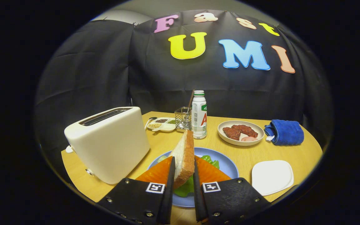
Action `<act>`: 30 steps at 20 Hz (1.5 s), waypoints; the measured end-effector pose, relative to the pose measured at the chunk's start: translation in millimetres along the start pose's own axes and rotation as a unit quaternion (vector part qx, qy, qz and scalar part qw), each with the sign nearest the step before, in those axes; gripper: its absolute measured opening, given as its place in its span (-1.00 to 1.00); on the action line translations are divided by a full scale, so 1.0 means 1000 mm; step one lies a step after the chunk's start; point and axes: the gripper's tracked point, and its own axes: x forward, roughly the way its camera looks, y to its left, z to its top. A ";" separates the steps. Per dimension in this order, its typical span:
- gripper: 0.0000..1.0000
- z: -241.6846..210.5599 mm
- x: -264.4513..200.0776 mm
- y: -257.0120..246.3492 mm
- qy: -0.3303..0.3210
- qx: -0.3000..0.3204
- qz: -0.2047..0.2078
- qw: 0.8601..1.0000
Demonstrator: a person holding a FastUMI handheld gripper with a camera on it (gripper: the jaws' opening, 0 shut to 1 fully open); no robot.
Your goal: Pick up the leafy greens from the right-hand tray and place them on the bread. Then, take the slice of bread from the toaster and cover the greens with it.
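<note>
My gripper (184, 170) is shut on a slice of bread (184, 156), which stands on edge between the two fingers and tilts up and away. Right below it lies the blue plate (227, 165) with leafy greens (212, 161) showing past the right finger and more green under the slice. Whatever lies under the greens is hidden by the fingers. The white toaster (109, 142) stands to the left of the plate, its slots facing up.
A white square tray (272, 176) lies right of the plate. Beyond are a plate of meat slices (241, 132), a blue cloth (284, 132), a white bottle (199, 115), a wire holder (183, 118) and a small condiment dish (161, 124). The round wooden table's edge (77, 175) is near.
</note>
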 end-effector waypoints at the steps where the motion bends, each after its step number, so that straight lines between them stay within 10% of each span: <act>1: -0.34 -0.001 0.000 -0.003 0.001 0.002 -0.002 1.000; 30: -0.05 0.029 -0.041 -0.078 -0.059 0.018 -0.048 0.997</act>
